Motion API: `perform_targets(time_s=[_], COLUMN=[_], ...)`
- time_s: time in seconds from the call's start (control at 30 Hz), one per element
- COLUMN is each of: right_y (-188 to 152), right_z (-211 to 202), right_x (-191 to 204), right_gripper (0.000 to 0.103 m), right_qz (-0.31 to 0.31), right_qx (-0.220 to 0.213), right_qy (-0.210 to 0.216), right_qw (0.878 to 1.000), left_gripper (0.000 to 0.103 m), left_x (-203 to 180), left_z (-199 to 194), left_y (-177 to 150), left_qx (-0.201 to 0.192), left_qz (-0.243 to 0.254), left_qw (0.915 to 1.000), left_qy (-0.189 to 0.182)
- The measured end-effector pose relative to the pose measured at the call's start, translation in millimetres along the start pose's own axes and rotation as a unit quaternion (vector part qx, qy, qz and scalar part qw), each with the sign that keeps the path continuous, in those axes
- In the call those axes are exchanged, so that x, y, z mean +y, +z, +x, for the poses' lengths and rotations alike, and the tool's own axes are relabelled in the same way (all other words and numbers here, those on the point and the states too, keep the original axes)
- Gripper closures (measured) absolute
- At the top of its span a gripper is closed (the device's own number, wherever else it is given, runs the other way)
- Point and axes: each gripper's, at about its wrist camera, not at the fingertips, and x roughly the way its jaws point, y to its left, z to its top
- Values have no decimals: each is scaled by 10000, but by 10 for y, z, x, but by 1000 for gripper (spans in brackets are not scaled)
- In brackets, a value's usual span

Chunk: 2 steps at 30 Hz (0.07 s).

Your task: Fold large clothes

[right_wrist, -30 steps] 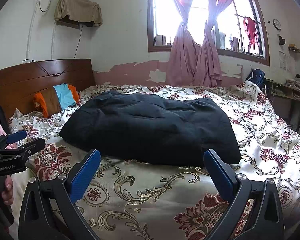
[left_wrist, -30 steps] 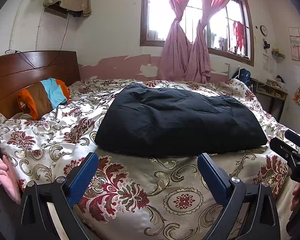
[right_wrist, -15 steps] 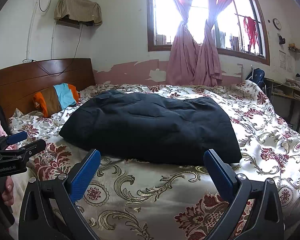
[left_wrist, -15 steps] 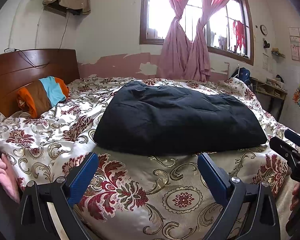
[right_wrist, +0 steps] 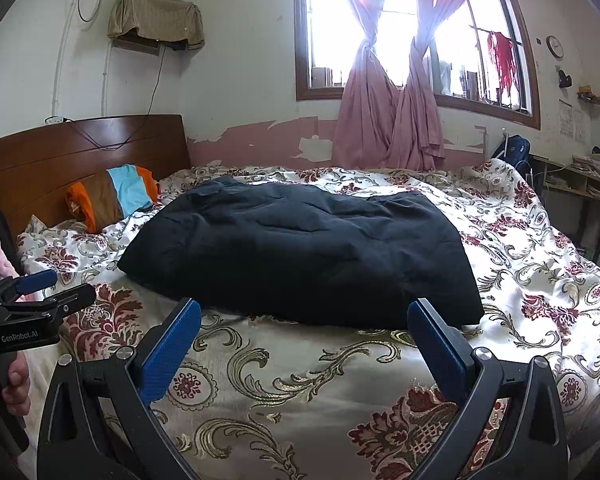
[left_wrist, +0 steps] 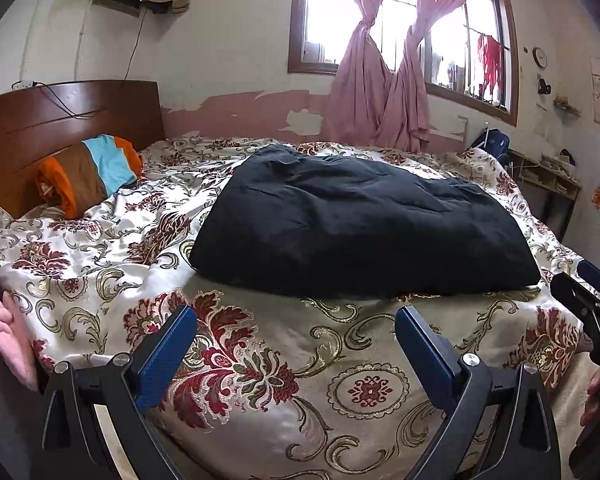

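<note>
We hold the left tongs (left_wrist: 296,326) level over the near edge of the bed (left_wrist: 100,280), their blue fingers (left_wrist: 168,356) spread wide with nothing between them. The right tongs (right_wrist: 304,320) sit beside them at much the same height, likewise spread and empty, and each pair shows at the margin of the other's view, with a hand (right_wrist: 16,384) wrapped round the left handle. Past both pairs lies the dark folded garment (left_wrist: 360,224), flat on the floral bedspread in the middle of the bed, clear of the fingers. A striped pillow (left_wrist: 88,172) rests against the wooden headboard (left_wrist: 60,120). Against a second ago, the garment has not moved; both tongs have barely shifted and remain open.
</note>
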Motion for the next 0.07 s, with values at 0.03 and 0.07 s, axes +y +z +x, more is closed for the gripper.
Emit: perform_targets(time_s=[0.03, 0.07], right_y=[-2, -1], right_z=[-1, 0], right_x=[-1, -6], right_gripper=[2, 2], right_qz=[3, 5], right_qx=[1, 3], right_qy=[-2, -5], right_qw=[10000, 10000], left_gripper=[3, 3], left_x=[-4, -4], left_z=[-3, 0], left_y=[-2, -2], left_qx=[-4, -1], left_qz=[6, 9], left_qw=[10000, 10000], left_qy=[8, 21])
